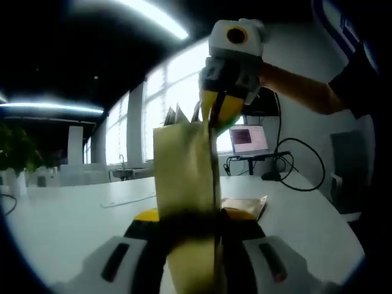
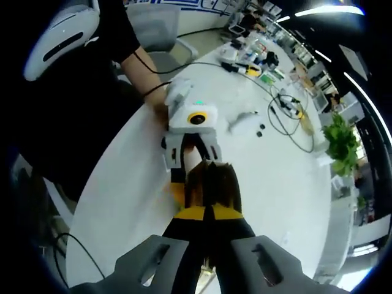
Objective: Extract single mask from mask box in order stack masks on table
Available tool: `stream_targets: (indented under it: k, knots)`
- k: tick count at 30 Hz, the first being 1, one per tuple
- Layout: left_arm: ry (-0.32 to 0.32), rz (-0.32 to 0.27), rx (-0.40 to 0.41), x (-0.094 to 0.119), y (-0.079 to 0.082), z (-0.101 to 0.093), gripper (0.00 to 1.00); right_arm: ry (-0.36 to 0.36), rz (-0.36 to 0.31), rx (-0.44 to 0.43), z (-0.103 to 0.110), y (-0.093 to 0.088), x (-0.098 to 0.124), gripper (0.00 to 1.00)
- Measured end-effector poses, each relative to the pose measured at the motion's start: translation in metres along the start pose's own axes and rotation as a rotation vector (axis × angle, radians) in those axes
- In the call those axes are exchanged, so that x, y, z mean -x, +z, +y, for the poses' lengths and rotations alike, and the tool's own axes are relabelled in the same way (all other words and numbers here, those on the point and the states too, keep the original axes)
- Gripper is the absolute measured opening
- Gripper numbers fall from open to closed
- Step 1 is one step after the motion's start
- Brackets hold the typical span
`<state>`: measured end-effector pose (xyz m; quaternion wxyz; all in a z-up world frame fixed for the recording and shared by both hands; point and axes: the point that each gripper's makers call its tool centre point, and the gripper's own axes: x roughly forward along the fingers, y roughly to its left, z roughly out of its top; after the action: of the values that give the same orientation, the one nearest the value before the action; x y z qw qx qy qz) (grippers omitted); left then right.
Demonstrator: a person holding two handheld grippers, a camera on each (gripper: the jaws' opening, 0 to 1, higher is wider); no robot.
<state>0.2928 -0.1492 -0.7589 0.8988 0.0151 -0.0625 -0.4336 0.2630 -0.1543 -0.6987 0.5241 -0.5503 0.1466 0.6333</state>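
Nearby, laptop [image 1: 248, 139], plant [image 2: 341, 142], cables [image 2: 288, 116]

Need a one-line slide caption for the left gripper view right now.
Left gripper holds the mask box upright above the white table while the right gripper reaches into its top.

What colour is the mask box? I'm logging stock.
Pale tan mask box, clearest in the left gripper view.

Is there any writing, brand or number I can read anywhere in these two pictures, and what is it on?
No text can be read.
Mask box: no legible print.
Laptop screen: lit window, content too blurred.
Blue markings on the wall: shapes, not readable.
Items on the table: too small.
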Motion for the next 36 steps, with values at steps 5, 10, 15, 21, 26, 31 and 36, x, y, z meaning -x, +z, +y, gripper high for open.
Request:
stream_targets:
  k: [5,10,15,21,26,31,36]
  knots:
    - [-0.009,0.001,-0.004,0.001,0.001,-0.004,0.32,-0.022,-0.016,-0.006,-0.002,-0.002,0.003,0.00]
    - [-0.002,0.003,-0.006,0.002,0.001,-0.003,0.32,-0.068,-0.065,-0.037,-0.008,0.002,0.017,0.00]
    - [-0.001,0.002,-0.010,0.002,0.001,-0.004,0.32,-0.139,-0.104,-0.057,-0.012,0.004,0.033,0.00]
    - [0.004,-0.002,-0.003,0.003,0.000,0.000,0.32,-0.254,-0.164,-0.078,-0.017,0.008,0.049,0.00]
    - [0.007,0.000,-0.001,0.004,0.001,0.001,0.32,-0.321,-0.187,-0.090,-0.014,0.011,0.055,0.00]
    - [0.021,0.004,0.005,0.013,0.002,0.000,0.32,-0.351,-0.198,-0.109,-0.012,0.019,0.055,0.00]
    - [0.031,0.008,0.017,0.014,0.003,0.001,0.32,-0.411,-0.210,-0.131,-0.018,0.021,0.062,0.00]
